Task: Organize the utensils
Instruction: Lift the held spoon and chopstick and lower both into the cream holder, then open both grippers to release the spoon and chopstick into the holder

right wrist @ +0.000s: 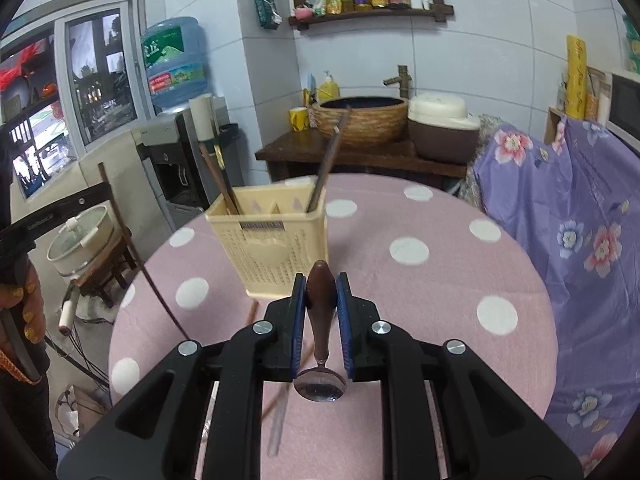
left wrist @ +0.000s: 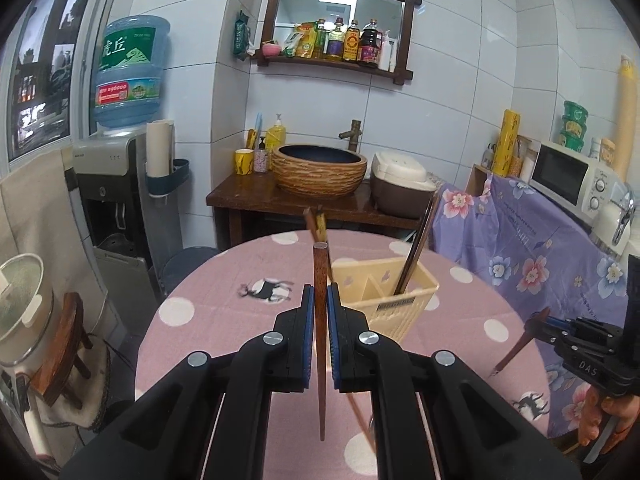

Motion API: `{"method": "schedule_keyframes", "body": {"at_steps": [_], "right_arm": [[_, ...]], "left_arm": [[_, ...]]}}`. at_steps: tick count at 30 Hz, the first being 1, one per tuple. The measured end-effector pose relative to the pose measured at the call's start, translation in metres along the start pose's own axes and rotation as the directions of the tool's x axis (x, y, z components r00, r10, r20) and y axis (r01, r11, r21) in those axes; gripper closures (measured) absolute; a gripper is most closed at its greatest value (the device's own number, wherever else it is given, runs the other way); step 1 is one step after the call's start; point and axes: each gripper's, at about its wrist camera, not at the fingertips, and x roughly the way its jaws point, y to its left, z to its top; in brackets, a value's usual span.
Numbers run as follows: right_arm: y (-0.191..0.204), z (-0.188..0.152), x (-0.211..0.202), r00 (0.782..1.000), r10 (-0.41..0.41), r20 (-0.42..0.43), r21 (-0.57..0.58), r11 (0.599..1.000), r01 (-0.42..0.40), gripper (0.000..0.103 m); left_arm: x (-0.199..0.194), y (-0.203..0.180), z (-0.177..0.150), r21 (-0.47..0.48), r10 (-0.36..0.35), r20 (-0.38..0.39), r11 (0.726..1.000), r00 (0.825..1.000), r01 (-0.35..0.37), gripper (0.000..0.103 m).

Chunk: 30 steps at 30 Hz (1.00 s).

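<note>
My left gripper (left wrist: 320, 300) is shut on a brown wooden chopstick (left wrist: 320, 360), which stands upright between the blue pads with its thin tip down, above the pink dotted table (left wrist: 224, 280). Just beyond stands a cream slotted utensil holder (left wrist: 386, 296) with dark chopsticks leaning in it. My right gripper (right wrist: 320, 300) is shut on the brown handle of a spoon (right wrist: 320, 292); its metal bowl hangs below the pads. The holder (right wrist: 272, 240) sits just ahead of it. The right gripper (left wrist: 536, 322) also shows at the table's right edge. More utensils (right wrist: 280, 412) lie on the table under the grippers.
A dark wooden counter (left wrist: 248, 196) with a woven basin and a rice cooker (left wrist: 400, 184) stands behind the table. A water dispenser (left wrist: 116, 184) is at back left, and a stool with a lidded pot (left wrist: 24, 308) at left. A purple floral cloth (left wrist: 532, 240) covers furniture at right.
</note>
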Motion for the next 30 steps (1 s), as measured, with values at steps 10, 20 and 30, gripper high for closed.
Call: {"method": "schedule_keyframes", "body": {"at_steps": [10,20,30], "right_arm": [[0.034,0.128,0.006,0.983,-0.027,0.184,0.012,1.000,0.026,0.087],[0.039,0.108,0.083,0.989,-0.075,0.131,0.040,0.997,0.070,0.087],[0.033,0.061,0.130,0.995,-0.088,0.045,0.039,0.996,0.086,0.087]], "left_arm": [[0.003,-0.019,0.110,-0.045,0.001,0.128,0.999,0.992,0.005,0.095],[0.060,-0.031,0.079,-0.080,0.049,0.153,0.996,0.987,-0.037,0.095],[0.110,-0.026,0.015,-0.087,0.030,0.011,0.996,0.999,-0.029,0.095]]}}
